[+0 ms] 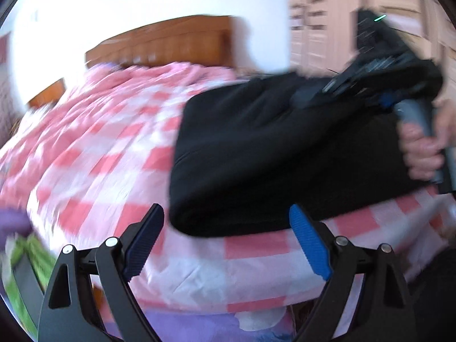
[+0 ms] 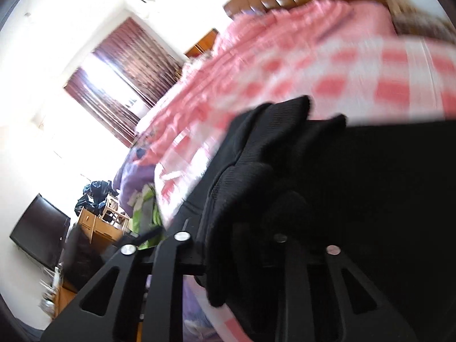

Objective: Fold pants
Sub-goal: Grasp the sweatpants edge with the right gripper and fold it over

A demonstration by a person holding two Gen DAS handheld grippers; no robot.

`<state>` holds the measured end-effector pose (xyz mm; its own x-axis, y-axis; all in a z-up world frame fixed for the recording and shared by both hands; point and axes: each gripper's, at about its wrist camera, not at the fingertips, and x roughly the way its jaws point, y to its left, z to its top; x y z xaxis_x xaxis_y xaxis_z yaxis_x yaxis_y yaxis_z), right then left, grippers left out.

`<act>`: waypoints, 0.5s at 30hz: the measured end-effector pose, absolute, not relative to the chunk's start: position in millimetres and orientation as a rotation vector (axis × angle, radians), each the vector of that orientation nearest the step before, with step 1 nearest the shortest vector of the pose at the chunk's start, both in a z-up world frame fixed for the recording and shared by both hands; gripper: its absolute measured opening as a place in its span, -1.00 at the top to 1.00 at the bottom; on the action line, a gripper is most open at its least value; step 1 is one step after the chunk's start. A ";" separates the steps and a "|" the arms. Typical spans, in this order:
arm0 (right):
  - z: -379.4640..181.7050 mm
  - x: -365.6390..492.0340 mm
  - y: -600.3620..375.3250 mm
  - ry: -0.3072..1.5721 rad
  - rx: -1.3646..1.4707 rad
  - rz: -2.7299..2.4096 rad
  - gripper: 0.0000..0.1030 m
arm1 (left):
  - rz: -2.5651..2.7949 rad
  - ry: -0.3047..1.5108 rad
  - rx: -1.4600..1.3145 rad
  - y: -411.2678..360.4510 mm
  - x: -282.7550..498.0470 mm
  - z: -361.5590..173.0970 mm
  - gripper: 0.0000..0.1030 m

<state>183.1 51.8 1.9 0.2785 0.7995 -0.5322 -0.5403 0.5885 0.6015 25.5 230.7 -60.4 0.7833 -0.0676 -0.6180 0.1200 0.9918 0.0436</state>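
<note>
Black pants (image 1: 256,148) lie folded in a thick slab on the pink-and-white checked bed cover (image 1: 99,142). Their right end is raised off the bed. My left gripper (image 1: 225,211) stands open, its blue pads (image 1: 310,248) wide apart at the slab's near edge, and neither pad presses on it. My right gripper (image 1: 302,97) reaches in from the upper right, held by a hand (image 1: 421,148), and bites the raised end. In the right wrist view, bunched black pants (image 2: 342,185) cover my right gripper (image 2: 245,199) and hide its fingertips.
A wooden headboard (image 1: 171,42) and pink wardrobe doors (image 1: 327,14) stand beyond the bed. Purple and green bedding (image 2: 136,188) hangs off the bed's side. Further off are a curtained window (image 2: 128,65), a dark screen (image 2: 40,242) and a wooden desk (image 2: 94,228). Both views are blurred.
</note>
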 end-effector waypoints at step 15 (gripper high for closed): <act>18.6 131.9 -74.7 0.759 0.305 0.707 0.62 | 0.149 0.714 0.011 207.8 74.2 -61.9 -0.87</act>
<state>131.9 -74.7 18.6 0.5130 0.6818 -0.5215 -0.4719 0.7315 0.4922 74.2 207.8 -61.9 0.7457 0.1397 -0.6514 -0.1321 0.9894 0.0610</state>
